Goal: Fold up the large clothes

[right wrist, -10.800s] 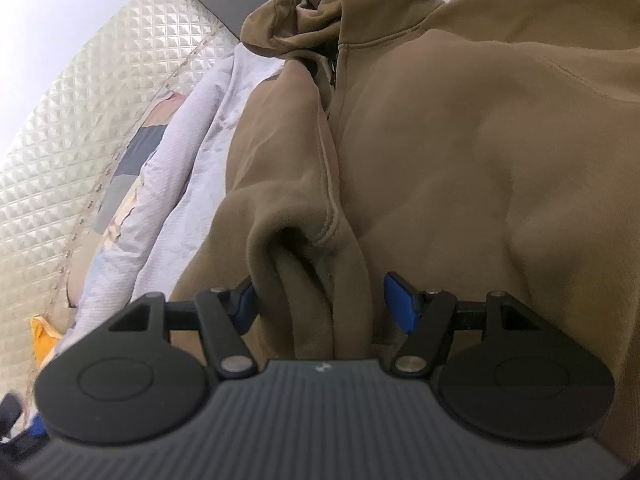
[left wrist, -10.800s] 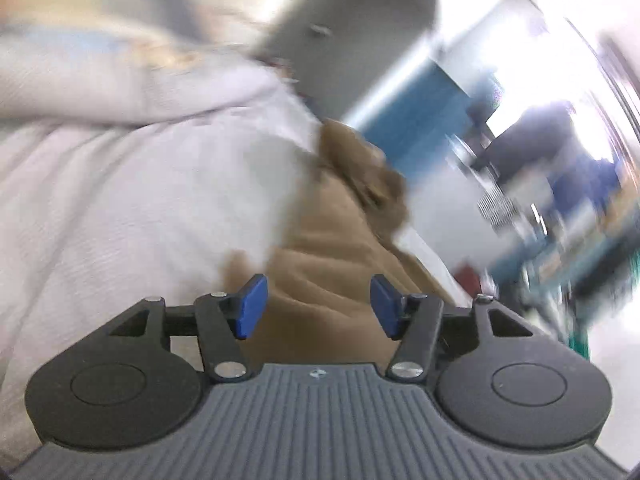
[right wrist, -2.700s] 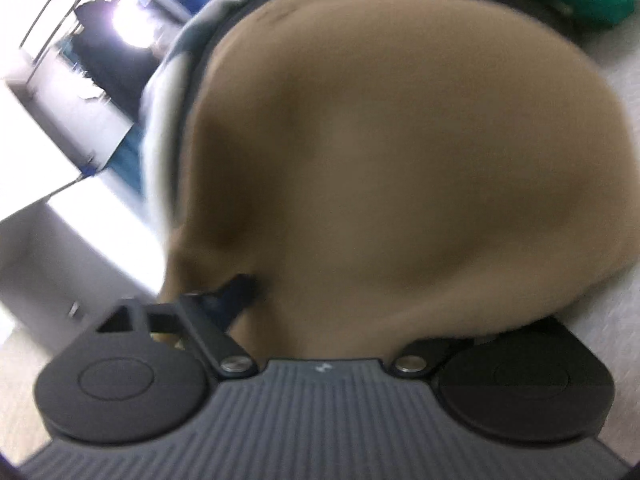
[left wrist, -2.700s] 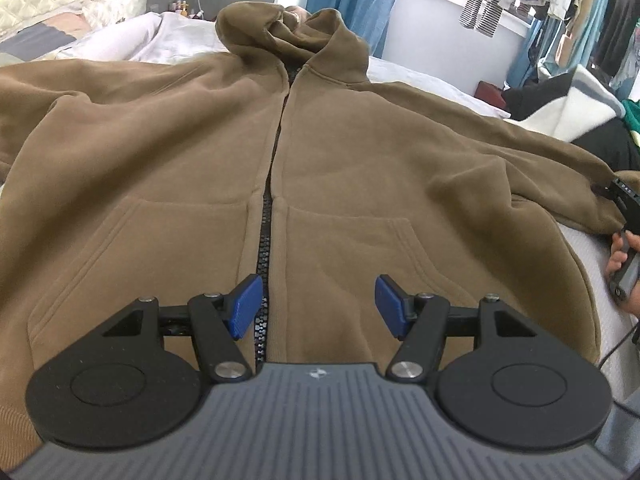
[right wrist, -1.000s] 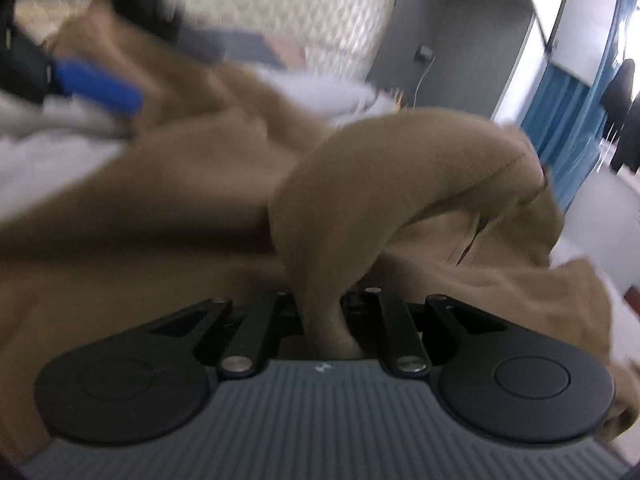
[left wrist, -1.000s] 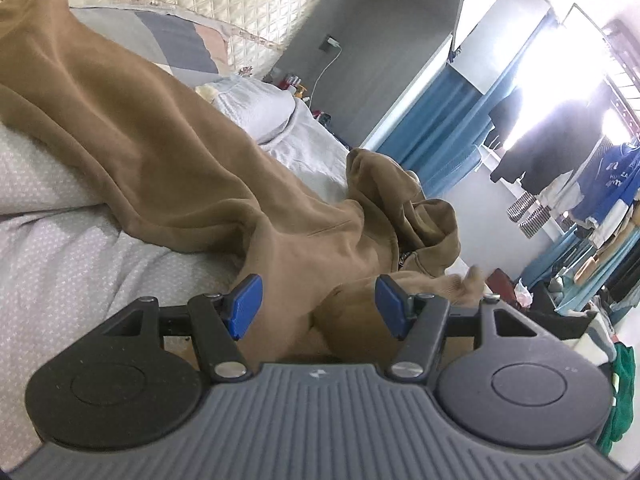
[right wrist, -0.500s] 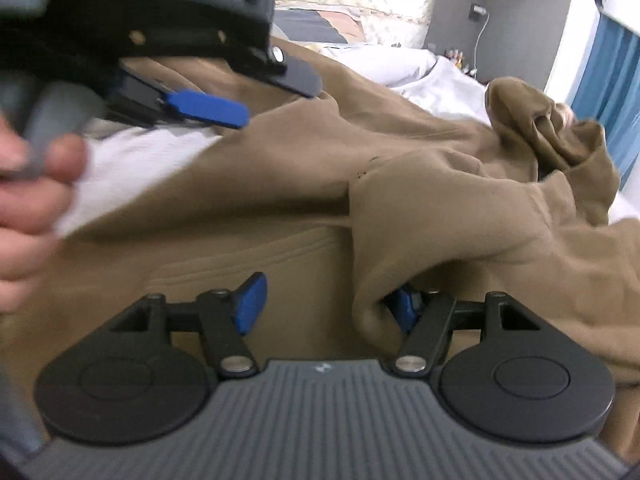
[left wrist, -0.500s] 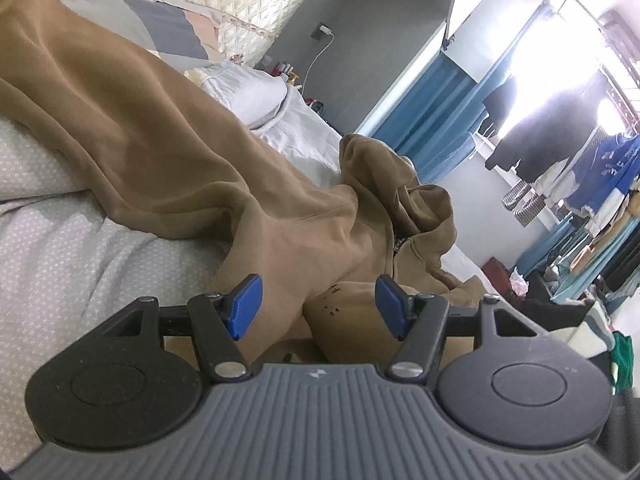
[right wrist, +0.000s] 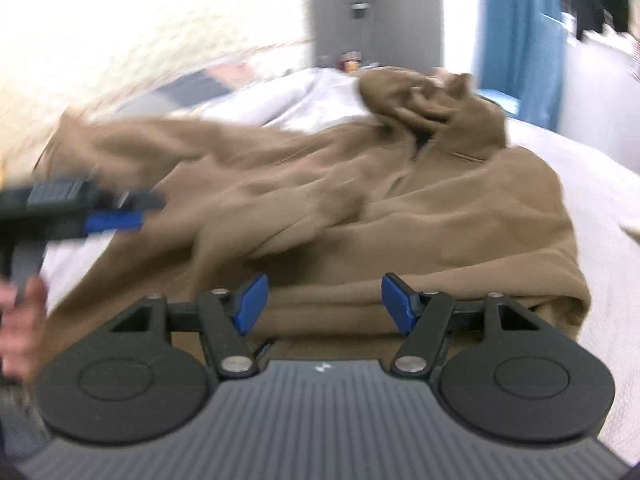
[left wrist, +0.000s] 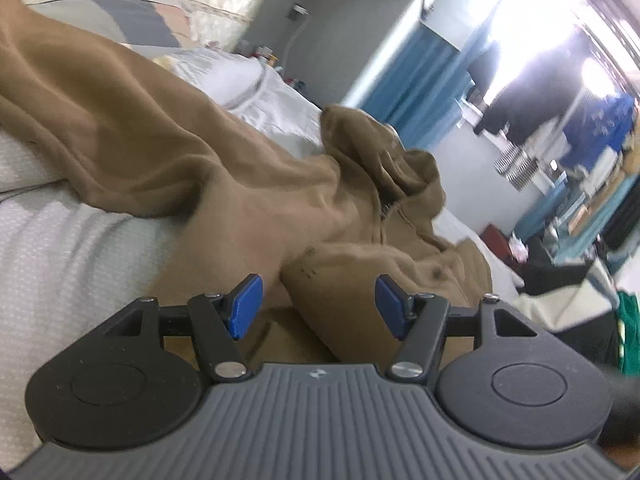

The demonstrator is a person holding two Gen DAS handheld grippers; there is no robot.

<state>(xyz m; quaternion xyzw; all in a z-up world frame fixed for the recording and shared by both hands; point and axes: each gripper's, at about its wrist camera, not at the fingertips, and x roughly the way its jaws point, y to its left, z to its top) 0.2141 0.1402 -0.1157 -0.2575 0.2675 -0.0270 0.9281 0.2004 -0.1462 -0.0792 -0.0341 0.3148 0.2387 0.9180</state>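
While both black grippers with blue pads stand with their jaws apart, neither one is pinching anything. The right gripper (right wrist: 320, 304) hangs over the near edge of the big brown fleece hoodie (right wrist: 400, 208), and no cloth sits between its pads. The left gripper (left wrist: 316, 306) is low over the same hoodie, and a soft brown fold (left wrist: 340, 280) pokes up between its pads, but the pads do not squeeze it. From the right camera you can also see the left gripper out to the side, held by a hand (right wrist: 20, 320) at the picture's edge. The hoodie lies on a bed with a pale dotted cover (left wrist: 60, 248). One side looks folded in over the middle, with a sleeve lying across the front. The other sleeve (left wrist: 100, 120) is spread out long toward the pillows, so I think that side is not folded yet. The hood (right wrist: 420, 92) sits bumpy at the far end, and the bottom has not been folded up. So the job looks partly done, with more folds left. The right camera's picture is blurry, so small creases are hard to see. The near hem is hidden under the gripper bodies, and the far sleeve end is cut off.
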